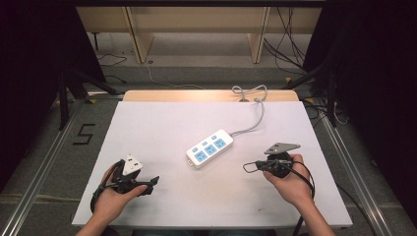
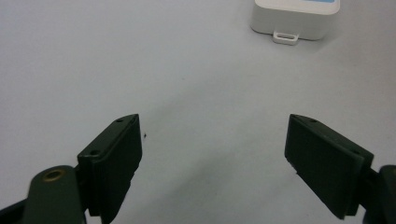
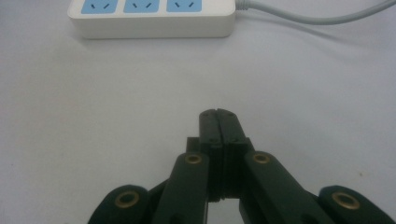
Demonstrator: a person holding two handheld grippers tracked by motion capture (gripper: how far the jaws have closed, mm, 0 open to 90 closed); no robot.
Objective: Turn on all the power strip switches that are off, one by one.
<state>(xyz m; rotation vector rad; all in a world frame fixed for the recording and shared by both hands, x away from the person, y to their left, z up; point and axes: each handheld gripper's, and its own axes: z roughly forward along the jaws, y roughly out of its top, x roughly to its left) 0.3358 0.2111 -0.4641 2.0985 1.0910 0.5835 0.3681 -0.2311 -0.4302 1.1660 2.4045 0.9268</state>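
Ahead of both sets of jaws, on the white table covering (image 1: 162, 128), lies the power strip (image 1: 210, 148), touched by neither gripper. Your left gripper (image 2: 212, 154) has its jaws spread wide with nothing between them; the strip's near end, with its small hanging tab, sits well forward and to the right of them. Your right gripper (image 3: 218, 116) has its jaws pressed flat together, holding nothing; the strip lies well forward and slightly left, one long side facing the jaws.

In the high view, the strip's long axis runs diagonally, near end toward your left hand (image 1: 115, 194), cable end toward the far right. Its grey cable (image 1: 258, 115) leaves that far end and loops off the table's back edge. Your right hand (image 1: 290, 182) appears marginally nearer the strip, though the difference is slight.

The strip is a rounded white plastic block, smooth and hard, with three blue socket faces (image 3: 141, 5) along its top. The jaw pads are flat, matt black plates. Expect smooth plastic to slip unless gripped squarely across the short width.
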